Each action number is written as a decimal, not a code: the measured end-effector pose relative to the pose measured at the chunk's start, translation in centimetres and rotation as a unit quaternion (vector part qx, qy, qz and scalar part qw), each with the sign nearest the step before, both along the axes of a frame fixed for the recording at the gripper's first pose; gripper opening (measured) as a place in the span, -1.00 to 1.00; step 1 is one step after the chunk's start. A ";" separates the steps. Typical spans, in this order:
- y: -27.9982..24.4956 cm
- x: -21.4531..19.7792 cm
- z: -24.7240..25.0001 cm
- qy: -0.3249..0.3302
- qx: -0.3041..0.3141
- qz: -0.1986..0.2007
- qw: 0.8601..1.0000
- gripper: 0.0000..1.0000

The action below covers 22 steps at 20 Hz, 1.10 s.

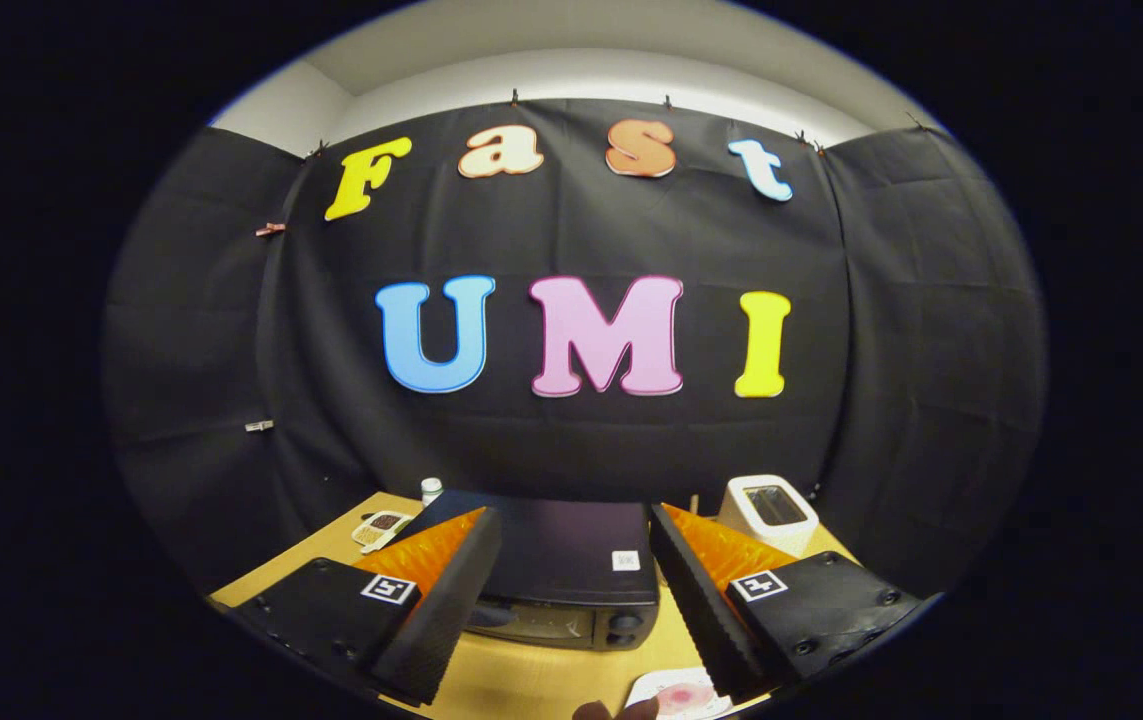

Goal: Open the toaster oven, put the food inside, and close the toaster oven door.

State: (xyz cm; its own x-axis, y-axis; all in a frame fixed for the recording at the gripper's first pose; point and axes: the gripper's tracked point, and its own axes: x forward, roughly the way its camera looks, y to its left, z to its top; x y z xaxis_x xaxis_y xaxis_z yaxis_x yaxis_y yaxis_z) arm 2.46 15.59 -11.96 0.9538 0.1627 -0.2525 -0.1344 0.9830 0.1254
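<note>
Bystanders on my counter, as I see them from the rig.

Far right, a white pop-up toaster (769, 512) stands on the wooden counter (531, 680), slot facing up, close to the black cloth wall (571, 440). Far left, I see a small white bottle (431, 489) upright near the wall, and just nearer than it a flat packet (381, 529) lying on the counter. Small clips (270, 229) pin the cloth at the left. Above the cloth I see a pale wall and ceiling.

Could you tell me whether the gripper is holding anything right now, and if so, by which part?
Nothing is held. The gripper is open, its fingers apart, with the closed toaster oven beyond them.
</note>
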 end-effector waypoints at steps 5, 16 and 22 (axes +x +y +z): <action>4.8 1.3 -7.0 0.078 0.009 0.007 0.997 0.96; 10.9 3.3 -16.9 0.212 0.006 -0.031 0.977 0.97; 10.9 2.4 -17.5 0.227 -0.030 -0.033 0.973 0.95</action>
